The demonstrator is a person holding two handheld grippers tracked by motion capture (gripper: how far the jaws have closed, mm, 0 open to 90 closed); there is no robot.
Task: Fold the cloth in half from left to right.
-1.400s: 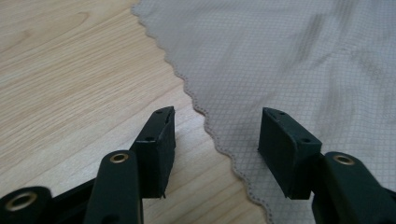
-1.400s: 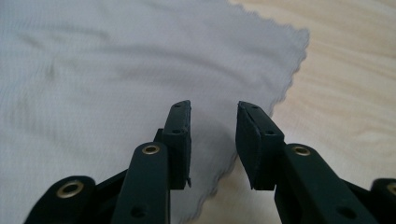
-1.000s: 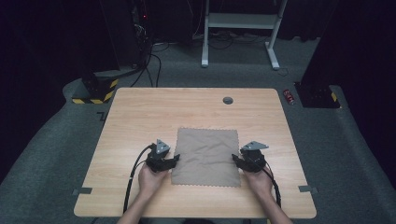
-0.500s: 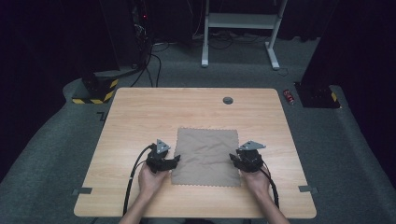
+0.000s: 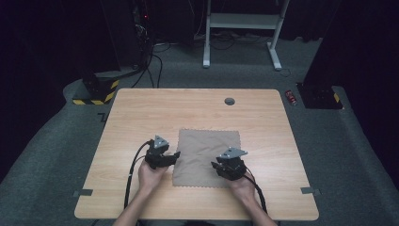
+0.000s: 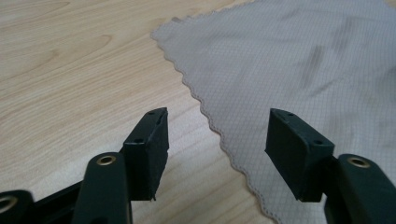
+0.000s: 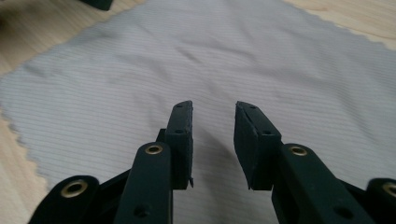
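A square grey-brown cloth (image 5: 207, 153) with a scalloped edge lies flat on the wooden table (image 5: 141, 113), near the middle of its front half. My left gripper (image 5: 162, 155) sits at the cloth's left edge. In the left gripper view its jaws (image 6: 217, 116) stand wide open, straddling the scalloped edge of the cloth (image 6: 303, 60), with nothing between them. My right gripper (image 5: 230, 167) rests over the cloth's front right part. In the right gripper view its jaws (image 7: 213, 109) stand narrowly open just above the cloth (image 7: 210, 51), gripping nothing.
A round dark grommet (image 5: 229, 101) is set in the table's far side. Grey tape marks (image 5: 83, 193) sit near the front corners. On the floor beyond are a yellow-black striped block (image 5: 94, 92), cables, a white desk frame (image 5: 240, 21) and a small red object (image 5: 291, 97).
My right gripper has moved left and toward the person, from the cloth's right edge onto the cloth. The left gripper has hardly moved.
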